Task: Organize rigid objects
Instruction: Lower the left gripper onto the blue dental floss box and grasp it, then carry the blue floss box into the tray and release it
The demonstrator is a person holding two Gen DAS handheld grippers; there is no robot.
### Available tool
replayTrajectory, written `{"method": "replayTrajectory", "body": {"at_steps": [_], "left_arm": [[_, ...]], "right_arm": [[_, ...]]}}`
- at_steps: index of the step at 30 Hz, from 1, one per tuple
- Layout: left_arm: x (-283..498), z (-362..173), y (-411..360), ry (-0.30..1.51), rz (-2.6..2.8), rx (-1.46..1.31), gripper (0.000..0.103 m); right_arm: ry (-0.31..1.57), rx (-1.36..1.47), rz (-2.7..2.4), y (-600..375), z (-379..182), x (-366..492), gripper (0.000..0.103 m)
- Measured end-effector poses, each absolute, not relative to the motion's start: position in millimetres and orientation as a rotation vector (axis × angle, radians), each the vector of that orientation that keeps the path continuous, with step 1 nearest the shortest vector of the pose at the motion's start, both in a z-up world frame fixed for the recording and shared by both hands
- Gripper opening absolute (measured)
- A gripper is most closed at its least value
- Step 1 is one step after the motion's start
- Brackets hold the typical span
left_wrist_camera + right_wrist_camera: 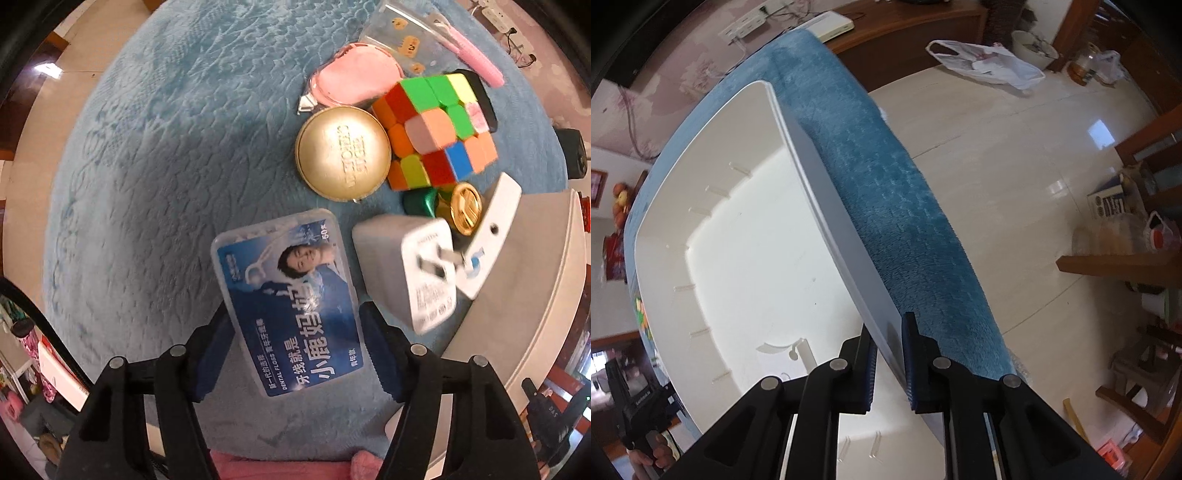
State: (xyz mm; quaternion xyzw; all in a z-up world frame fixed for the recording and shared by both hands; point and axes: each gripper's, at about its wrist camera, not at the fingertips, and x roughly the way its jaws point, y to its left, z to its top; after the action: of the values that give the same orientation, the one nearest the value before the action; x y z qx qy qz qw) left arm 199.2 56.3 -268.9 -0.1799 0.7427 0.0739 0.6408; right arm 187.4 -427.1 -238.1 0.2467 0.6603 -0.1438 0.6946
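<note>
While most of the clutter waits on the blue cloth [155,155] — gold tin [343,153], puzzle cube [436,133], white plug [410,266] — barely begun. White bin [746,236] on the right, apparently empty. Left gripper [295,343] clamped on the dental floss box [291,299], lifted near the plug. Right gripper [888,363] pinched together on the bin's near wall — steadying it, probably.
</note>
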Motion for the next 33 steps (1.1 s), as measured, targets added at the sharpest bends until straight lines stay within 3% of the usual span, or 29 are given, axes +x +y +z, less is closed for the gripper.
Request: {"method": "replayTrajectory", "body": {"at_steps": [19,24,33], "left_arm": [[123.5,-168.7,-29.8,1.523,0.146,-0.388,0.069],[143.0,-135.4,-55.2,1.462,0.094,-0.377,0.069],[165.0,-123.2,-124.3,1.351,-0.103,-0.284,0.069]], "right_arm": [[1.551,0.358,-0.021,-421.2,-241.3,199.0,0.012],[1.553,0.323,0.041,-417.9,-241.0,199.1,0.012],[1.559,0.290,0.094,-418.3,-240.8,200.1,0.012]]}}
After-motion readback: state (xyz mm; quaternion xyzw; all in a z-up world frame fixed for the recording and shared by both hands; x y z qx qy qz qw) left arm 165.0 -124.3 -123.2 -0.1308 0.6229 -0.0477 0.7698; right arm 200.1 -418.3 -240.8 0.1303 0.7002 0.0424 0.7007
